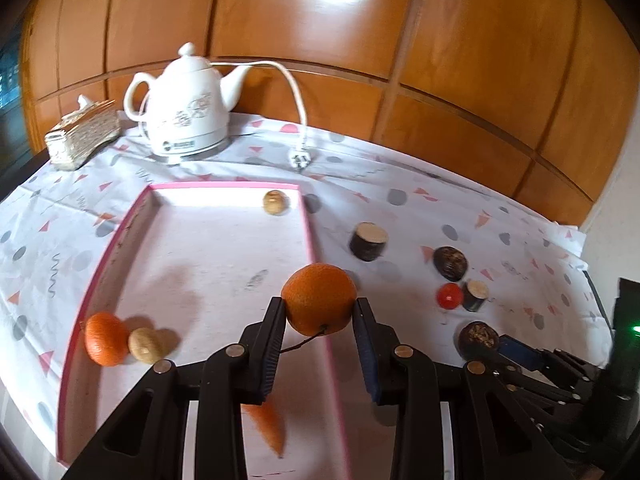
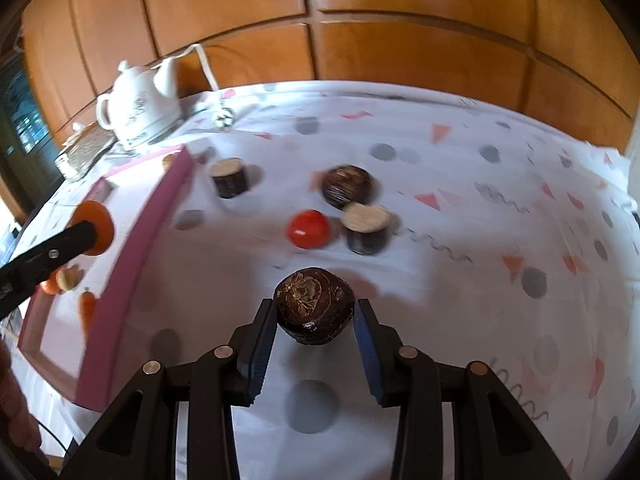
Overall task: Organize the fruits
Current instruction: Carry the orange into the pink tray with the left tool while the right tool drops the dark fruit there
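Risk first: my left tool [image 1: 319, 312] pinches the orange [image 1: 319, 298] only at its two sides, near the fingertips, and the fruit is round and stemmed. A tilt or a jolt could roll it out forward. It hangs right over the pink tray's [image 1: 310, 240] right wall, so a slip could drop it on the rim and bounce it out onto the bench [image 2: 460, 240]. Inside the tray, ahead and left of this tool, lie a second orange [image 1: 105, 338] and two pale nuts; a careless release could knock them.

Right tool [image 2: 315, 314] is partly closed, both pads pressing the dark brown fruit [image 2: 315, 306] at its widest part, lifted off the cloth. Its skin looks hard and glossy, so it may slide. Ahead of it sit a red tomato [image 2: 308, 229] and three more dark pieces, still outside the tray.
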Motion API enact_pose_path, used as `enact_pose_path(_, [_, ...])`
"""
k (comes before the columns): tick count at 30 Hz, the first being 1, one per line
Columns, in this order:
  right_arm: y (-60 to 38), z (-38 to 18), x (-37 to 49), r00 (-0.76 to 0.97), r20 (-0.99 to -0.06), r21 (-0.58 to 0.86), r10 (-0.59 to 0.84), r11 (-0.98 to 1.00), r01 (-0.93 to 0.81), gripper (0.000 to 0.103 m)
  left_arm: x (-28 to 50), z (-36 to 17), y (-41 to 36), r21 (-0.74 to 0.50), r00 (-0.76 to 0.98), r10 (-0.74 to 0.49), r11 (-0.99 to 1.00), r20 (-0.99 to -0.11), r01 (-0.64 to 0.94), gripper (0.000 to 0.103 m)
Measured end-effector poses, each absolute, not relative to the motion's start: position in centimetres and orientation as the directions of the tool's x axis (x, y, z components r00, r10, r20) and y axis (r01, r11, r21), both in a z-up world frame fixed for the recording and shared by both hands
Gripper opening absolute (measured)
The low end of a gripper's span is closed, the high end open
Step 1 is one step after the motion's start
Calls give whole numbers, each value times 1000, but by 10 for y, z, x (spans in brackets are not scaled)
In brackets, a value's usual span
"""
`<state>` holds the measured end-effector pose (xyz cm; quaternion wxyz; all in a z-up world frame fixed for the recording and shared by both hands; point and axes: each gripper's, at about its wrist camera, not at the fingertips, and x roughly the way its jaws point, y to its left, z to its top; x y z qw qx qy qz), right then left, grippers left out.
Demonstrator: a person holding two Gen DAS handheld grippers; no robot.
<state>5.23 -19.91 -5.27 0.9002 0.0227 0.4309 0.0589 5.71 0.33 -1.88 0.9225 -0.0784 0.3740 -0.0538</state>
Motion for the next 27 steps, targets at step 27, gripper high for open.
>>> enact_pose_path(27, [-48,-5,93,551,-700,226,455,873,-433,52,71,-17,105,-137,724,83,961,-685,-240,48])
